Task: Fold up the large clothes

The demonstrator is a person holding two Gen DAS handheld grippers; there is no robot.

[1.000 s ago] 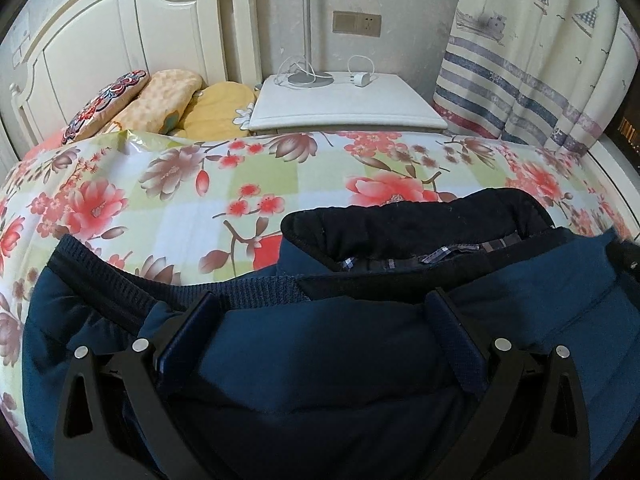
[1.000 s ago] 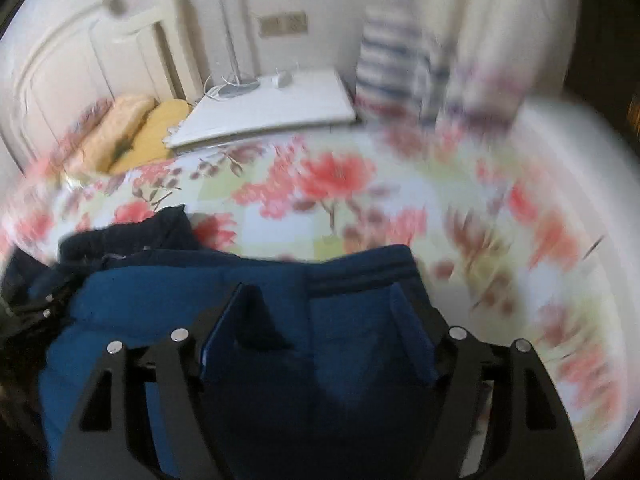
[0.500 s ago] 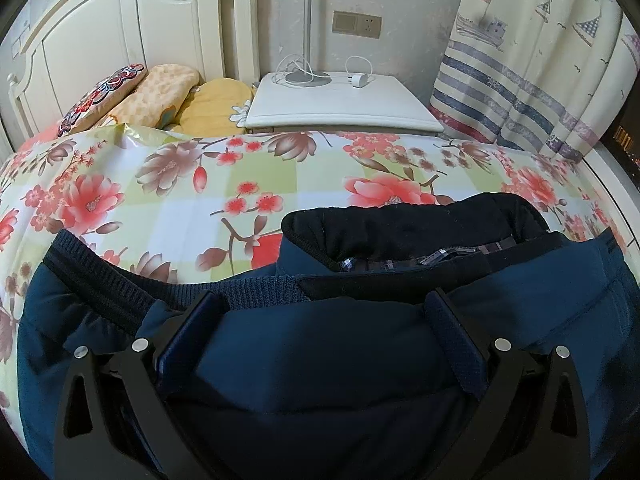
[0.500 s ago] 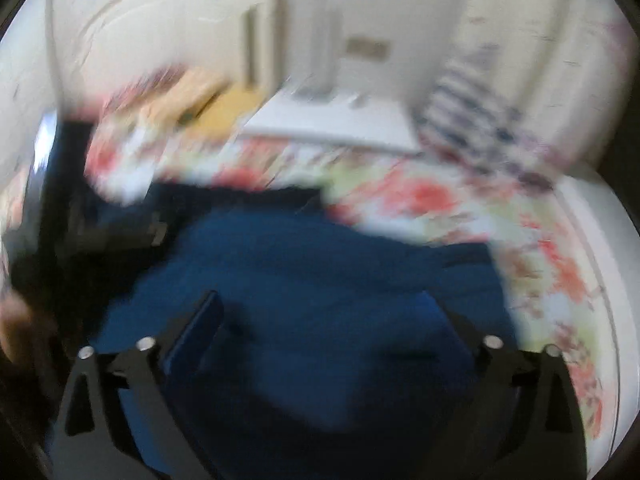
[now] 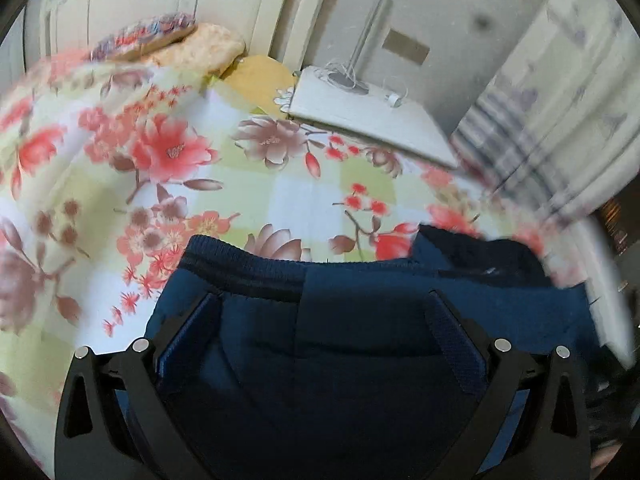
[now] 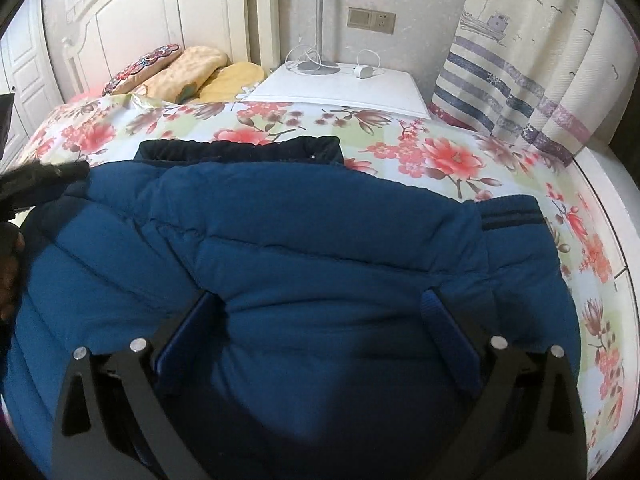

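Observation:
A dark blue padded jacket lies on the floral bedspread, its black collar toward the headboard and a ribbed cuff at the right. My right gripper is open, its fingers spread wide just over the jacket's body. In the left wrist view the jacket fills the lower frame, with its ribbed hem at the upper left. My left gripper is open over the jacket, holding nothing. The left gripper's black body shows at the left edge of the right wrist view.
A white nightstand with a lamp base and charger stands behind the bed. Pillows lie against the white headboard. A striped curtain hangs at the right. The bed's white edge runs along the right.
My left gripper has swung left, so the hem now sits ahead and the collar lies to the right. My right gripper has moved left over the jacket's middle and steadied. Both stay open.

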